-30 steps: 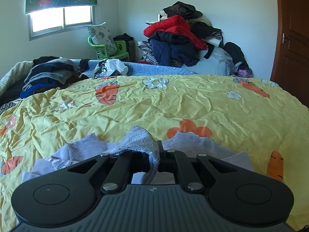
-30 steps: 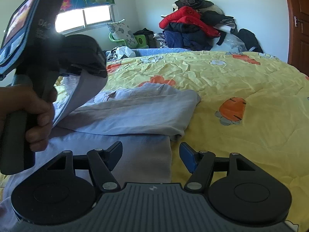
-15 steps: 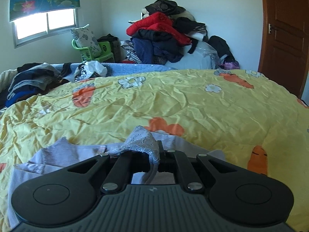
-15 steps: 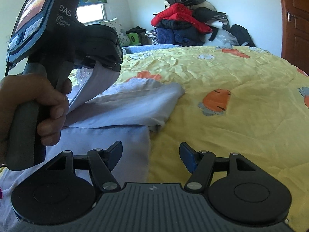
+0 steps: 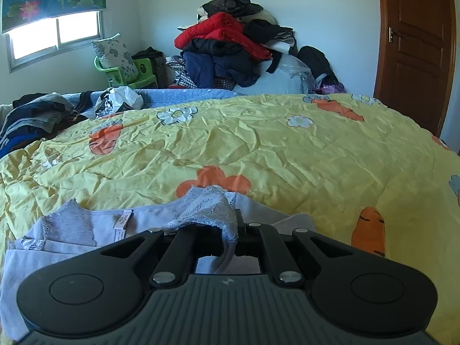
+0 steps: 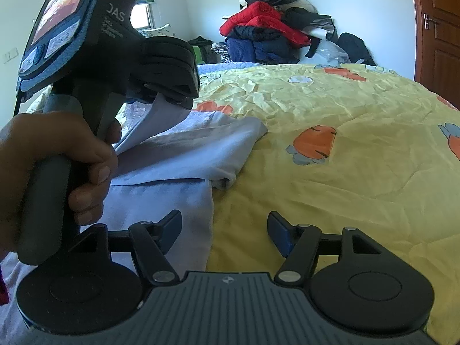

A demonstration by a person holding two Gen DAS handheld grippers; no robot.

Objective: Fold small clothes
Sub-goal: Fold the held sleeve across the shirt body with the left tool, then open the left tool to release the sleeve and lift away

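Right wrist: left claw [image 6: 169,97] grips the garment [image 6: 184,155], blocking the window; right claw [image 6: 224,230] released.

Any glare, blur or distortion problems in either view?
Left wrist view: window blown out white; fisheye bows the yellow quilt; sharp overall. Right wrist view: the left claw looms large and dark against the bright wall; the close hand is slightly soft.

The left gripper [image 5: 236,224] is clamped on the lace-trimmed edge of a pale lavender cotton garment [image 5: 86,227], which lies on a crinkled yellow quilt printed with orange carrots and white flowers [image 5: 258,149] — beyond it, a heap of red and dark clothes [image 5: 230,46] against the wall.
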